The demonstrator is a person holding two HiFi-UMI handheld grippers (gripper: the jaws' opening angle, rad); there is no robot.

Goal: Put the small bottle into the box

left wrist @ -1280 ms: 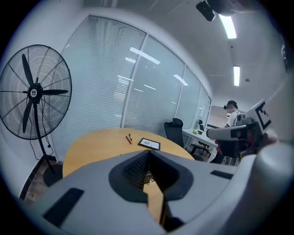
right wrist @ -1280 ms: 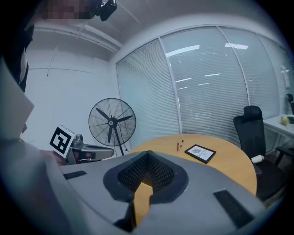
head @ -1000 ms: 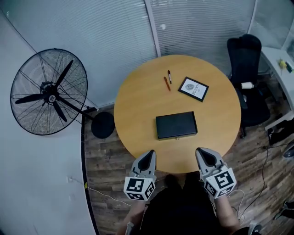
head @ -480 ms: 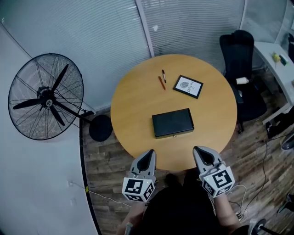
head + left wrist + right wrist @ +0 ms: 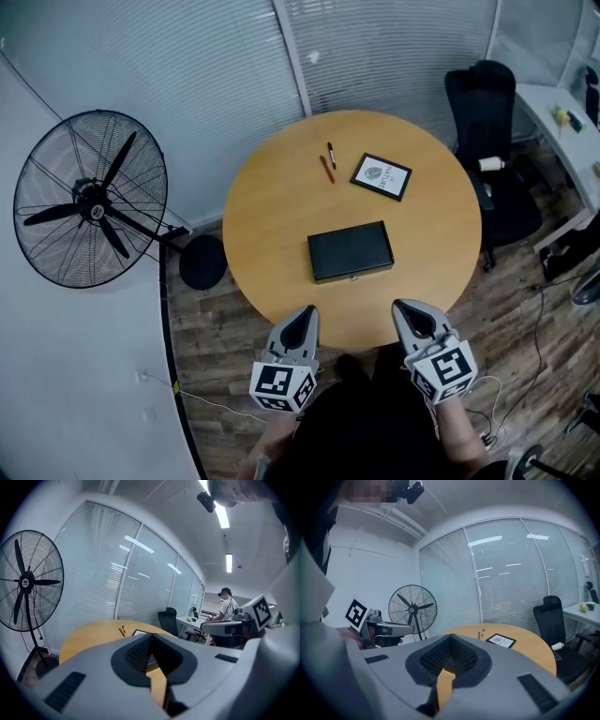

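Note:
A closed black box lies flat near the middle of the round wooden table. No small bottle shows in any view. My left gripper hangs just off the table's near edge, left of the box, shut with nothing in it. My right gripper hangs at the same edge on the right, shut and empty too. In the left gripper view the jaws meet at the tips, and in the right gripper view the jaws meet as well.
Two pens and a black-framed picture lie at the table's far side. A big standing fan is at the left, a black office chair at the right, and blinds behind. A desk runs along the right edge.
The head view has shifted slightly, so the table and box sit a little further left in the picture. Both grippers hold their places at the table's near edge.

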